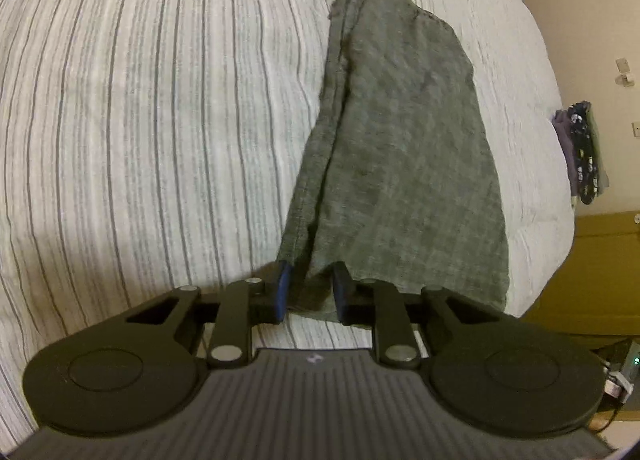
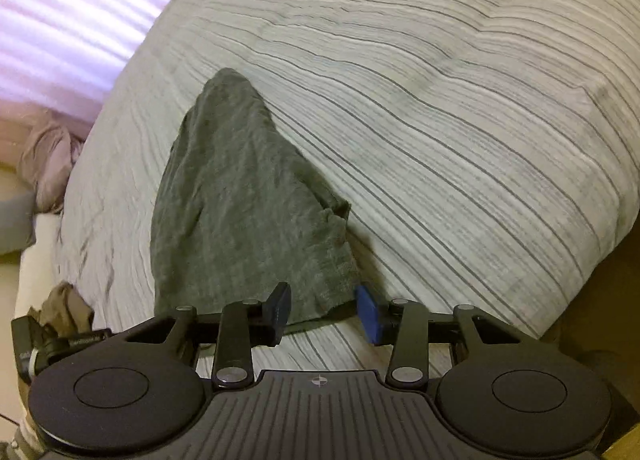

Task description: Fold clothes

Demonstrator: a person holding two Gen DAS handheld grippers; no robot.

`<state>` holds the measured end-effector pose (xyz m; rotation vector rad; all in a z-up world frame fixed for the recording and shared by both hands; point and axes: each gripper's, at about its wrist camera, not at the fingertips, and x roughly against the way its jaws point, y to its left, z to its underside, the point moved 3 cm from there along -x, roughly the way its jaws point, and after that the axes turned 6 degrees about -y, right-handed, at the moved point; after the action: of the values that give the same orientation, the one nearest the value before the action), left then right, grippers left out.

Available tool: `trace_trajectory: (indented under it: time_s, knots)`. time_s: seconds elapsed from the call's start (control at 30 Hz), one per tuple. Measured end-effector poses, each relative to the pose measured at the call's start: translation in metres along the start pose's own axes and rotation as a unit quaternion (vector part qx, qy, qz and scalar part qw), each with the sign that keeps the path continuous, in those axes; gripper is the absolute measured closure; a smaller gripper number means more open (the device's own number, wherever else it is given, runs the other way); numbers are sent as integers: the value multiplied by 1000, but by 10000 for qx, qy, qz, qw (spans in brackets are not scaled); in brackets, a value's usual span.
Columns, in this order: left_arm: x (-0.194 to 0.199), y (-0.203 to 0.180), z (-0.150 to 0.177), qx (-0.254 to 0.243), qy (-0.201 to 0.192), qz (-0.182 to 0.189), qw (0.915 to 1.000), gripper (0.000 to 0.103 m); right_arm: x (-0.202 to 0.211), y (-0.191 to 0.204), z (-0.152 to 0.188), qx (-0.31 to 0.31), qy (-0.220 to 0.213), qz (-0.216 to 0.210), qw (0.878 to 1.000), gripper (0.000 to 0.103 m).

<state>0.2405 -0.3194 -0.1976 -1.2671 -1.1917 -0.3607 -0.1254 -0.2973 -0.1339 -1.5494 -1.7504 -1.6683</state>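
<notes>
1 bed point(image 1: 140, 108) fills most of both views, covered with pale bedding striped in thin dark lines. No basket, box or other container shows on it; the bed alone carries the clothing.

On the bedding lies 1 grey garment point(image 1: 400, 148), folded lengthwise into a long narrow shape that tapers toward its far end. In the left wrist view it sits toward the bed's right edge, with layered edges showing along its left side.

The left hand-held gripper point(image 1: 310, 292) stands at the garment's near end with a narrow gap; cloth lies between its blue-padded fingers point(image 1: 283, 288), though the pads do not seem to press it.

The right hand-held gripper point(image 2: 326, 310) is at the other near corner, moderately wide, with the garment's edge between the pads and clear of them.

Beyond the bed's right edge, a small stack of patterned clothes point(image 1: 582, 152) shows beside a wall. A crumpled pinkish cloth point(image 2: 48, 156) lies off the bed's left side in the right wrist view.
</notes>
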Motion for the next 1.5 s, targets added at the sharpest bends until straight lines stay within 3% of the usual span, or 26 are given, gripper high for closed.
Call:
trace_trajectory:
  time_s: [0.13,0.33,0.4,0.47,0.63,0.8,0.9,0.93,0.97,1.03,1.13,1.2,1.3,1.5]
  knots:
    - [6,-1,1,4,44,40,10000,84,-2,-1,6,-45,-95,108,9999,61]
    - [5,-10,3,-443,106,-138,9989,82,0,-9,4,-371,-193,294,9987,61]
    - [3,-9,1,-377,90,-51,9992,103,2,-6,3,-313,-288,254,9988,61]
    - [10,-12,0,-476,1,41,9989,103,3,-1,3,-158,-353,299,9988,97]
    - [38,-1,3,-633,-320,33,9975,103,21,5,3,-97,-485,207,9986,97]
    - [6,12,14,-612,-66,-358,9975,102,-2,-6,10,-41,-165,533,9984,97]
    - [4,6,12,-661,-17,-453,9968,98,-14,-1,7,143,46,810,9966,95]
    - [8,5,10,-734,-2,-472,9962,97,-14,1,4,251,82,886,9957,90]
    - [14,5,8,-771,19,-487,9958,97,-10,4,0,424,63,982,9942,72]
    - [29,6,-1,-680,-4,-516,9964,97,0,8,-10,744,11,1162,9904,53]
    - [48,3,-25,-683,-260,-528,9959,96,14,8,-30,841,-108,1204,9891,53]
    - [55,-5,-45,-778,-444,-518,9946,87,11,10,-49,843,-151,1124,9900,53]
    - [44,-26,-83,-866,-658,-336,9935,81,5,13,-79,850,-217,1004,9911,53]
    - [-12,-61,-150,-1130,-818,-152,9901,79,-60,43,-154,793,-219,365,9959,53]
